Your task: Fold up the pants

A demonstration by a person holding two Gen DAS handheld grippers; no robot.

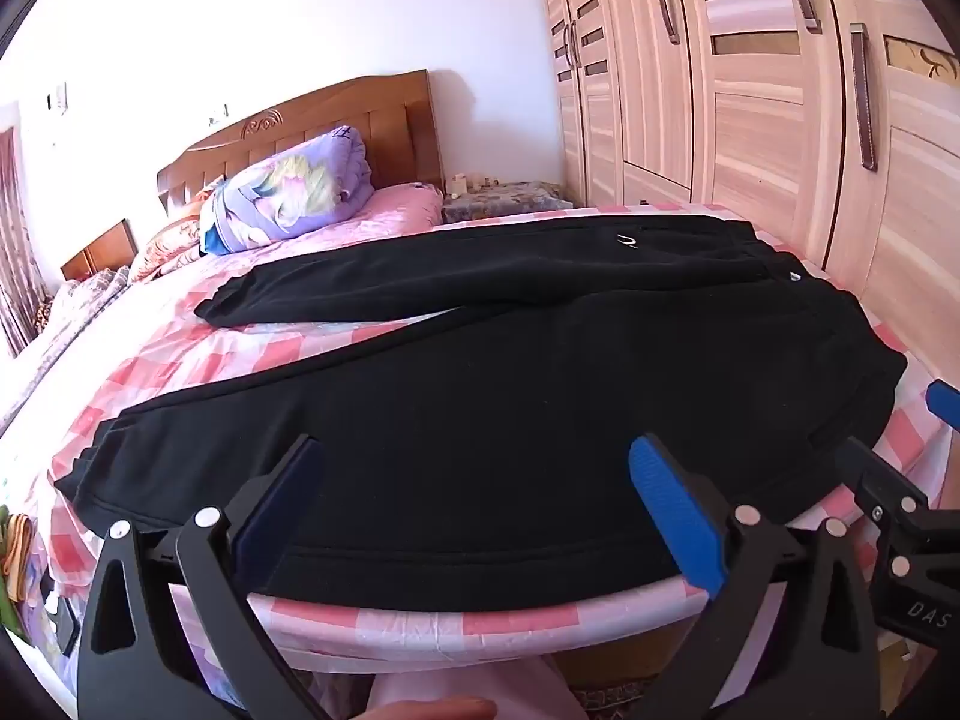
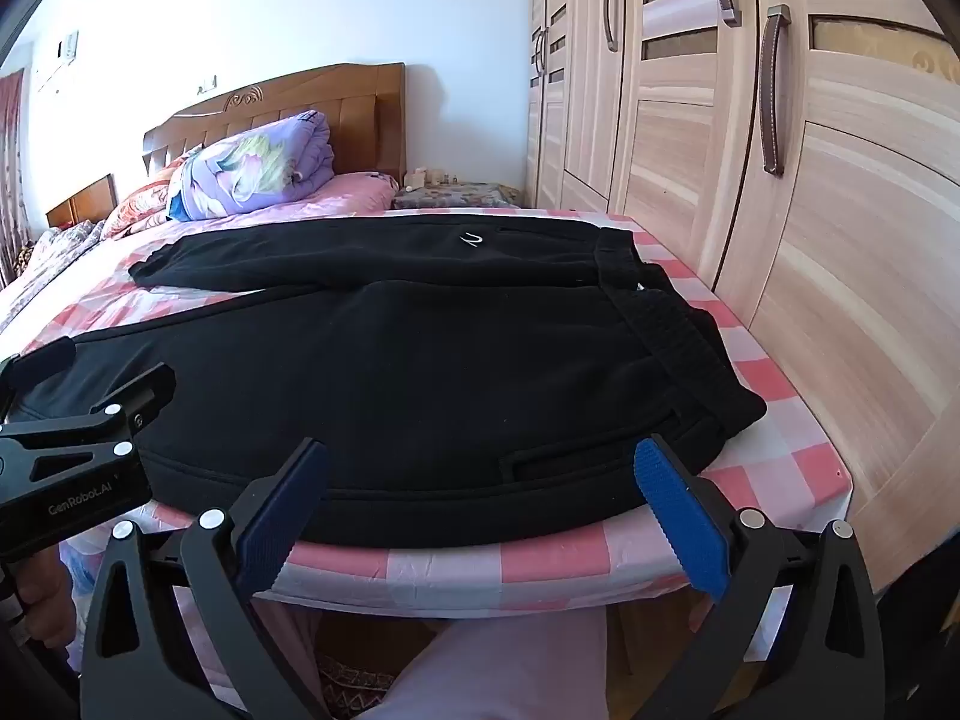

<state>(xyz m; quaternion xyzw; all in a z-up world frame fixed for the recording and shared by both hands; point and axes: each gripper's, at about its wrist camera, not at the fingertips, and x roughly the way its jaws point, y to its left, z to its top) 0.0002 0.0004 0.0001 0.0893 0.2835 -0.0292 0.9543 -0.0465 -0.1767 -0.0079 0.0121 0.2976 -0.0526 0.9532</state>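
Note:
Black pants [image 1: 480,396] lie spread flat on the pink checked bed sheet [image 1: 198,360], legs pointing left and waistband [image 2: 660,324] to the right. My left gripper [image 1: 474,468] is open and empty, just above the near leg's front edge. My right gripper [image 2: 480,468] is open and empty, above the near hip edge by a pocket slit. The right gripper also shows at the right edge of the left wrist view [image 1: 888,480]. The left gripper shows at the left of the right wrist view [image 2: 78,414].
A folded purple quilt [image 1: 288,192] sits by the wooden headboard [image 1: 336,114]. A wooden wardrobe [image 2: 780,180] stands close along the bed's right side. A small bedside table [image 1: 510,198] is at the far corner. The bed's front edge [image 2: 480,564] is just below the grippers.

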